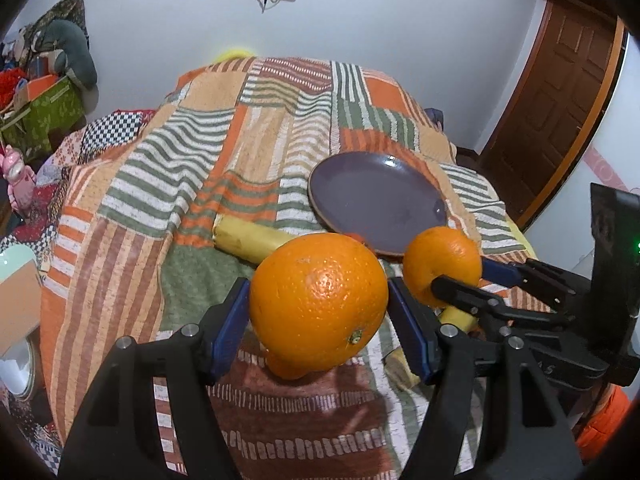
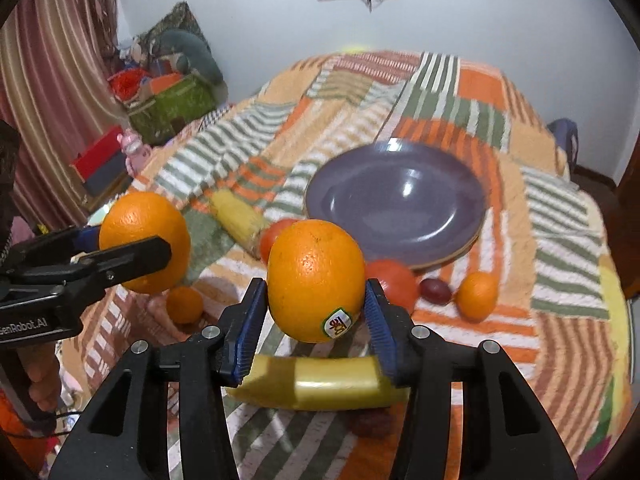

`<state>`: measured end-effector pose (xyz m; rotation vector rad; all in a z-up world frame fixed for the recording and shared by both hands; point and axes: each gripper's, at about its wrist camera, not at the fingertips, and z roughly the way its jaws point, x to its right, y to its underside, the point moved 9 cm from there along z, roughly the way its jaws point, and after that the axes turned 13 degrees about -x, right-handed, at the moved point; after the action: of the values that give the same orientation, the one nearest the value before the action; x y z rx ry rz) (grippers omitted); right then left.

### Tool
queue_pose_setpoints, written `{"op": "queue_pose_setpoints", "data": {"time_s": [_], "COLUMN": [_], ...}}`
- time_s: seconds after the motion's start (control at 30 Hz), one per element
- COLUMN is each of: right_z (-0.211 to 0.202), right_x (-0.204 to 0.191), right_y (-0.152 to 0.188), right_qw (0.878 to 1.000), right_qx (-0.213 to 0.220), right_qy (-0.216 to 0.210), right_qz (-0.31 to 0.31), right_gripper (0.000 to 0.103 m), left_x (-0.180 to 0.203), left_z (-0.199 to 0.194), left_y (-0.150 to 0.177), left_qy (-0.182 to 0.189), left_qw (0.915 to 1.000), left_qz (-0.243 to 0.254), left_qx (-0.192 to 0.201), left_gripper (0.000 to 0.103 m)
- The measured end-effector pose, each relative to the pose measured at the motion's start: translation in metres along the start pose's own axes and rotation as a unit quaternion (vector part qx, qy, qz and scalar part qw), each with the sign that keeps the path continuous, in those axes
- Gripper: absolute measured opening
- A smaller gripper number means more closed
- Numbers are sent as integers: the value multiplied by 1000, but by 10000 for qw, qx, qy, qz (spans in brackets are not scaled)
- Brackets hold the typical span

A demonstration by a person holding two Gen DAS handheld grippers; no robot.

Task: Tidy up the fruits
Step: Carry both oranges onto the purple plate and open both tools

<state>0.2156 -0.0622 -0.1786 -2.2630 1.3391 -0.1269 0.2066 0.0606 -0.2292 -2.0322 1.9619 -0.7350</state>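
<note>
Nothing yet on the round purple ceramic plate (image 2: 400, 208); 2 round oranges clamped short of it, left gripper (image 1: 318, 304) and right gripper (image 2: 316, 312) each grasping 1.

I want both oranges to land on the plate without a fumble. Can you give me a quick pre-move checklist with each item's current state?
1. Left tongs clamped on the large orange: ok.
2. Right tongs clamped on the stickered orange: ok.
3. Purple plate bare and ready: ok.
4. Both oranges lifted off the blanket: ok.
5. Loose fruit near the plate's front rim, tomato, grape, small orange: not ok, could be bumped.
6. Grip firmness against slipping: cannot tell.
</note>
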Motion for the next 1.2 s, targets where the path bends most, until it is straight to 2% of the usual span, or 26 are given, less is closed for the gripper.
{"op": "queue_pose_setpoints", "data": {"time_s": [0.13,0.6,0.8,1.2], "right_z": [-15,-53,-53,-37], "right_x": [12,59,69,81], "right_y": [-11,-49,-63,-95], "right_qw": [9997,9937,9922,9908], "right_qx": [207,956,1083,1170], "right_qy": [-8,544,590,672], "right_qz": [114,233,187,61], "right_gripper": [46,46,46,46], "left_x": [10,35,42,50], "left_z": [-8,-13,-4,25], "left_y": [-10,-58,-84,-140], "left_qy": [-4,-83,-63,-265], "left_qw": [9999,9988,9985,9970], "left_qz": [48,217,289,519], "left_qx": [117,433,463,508], "left_gripper": [68,68,68,68]}}
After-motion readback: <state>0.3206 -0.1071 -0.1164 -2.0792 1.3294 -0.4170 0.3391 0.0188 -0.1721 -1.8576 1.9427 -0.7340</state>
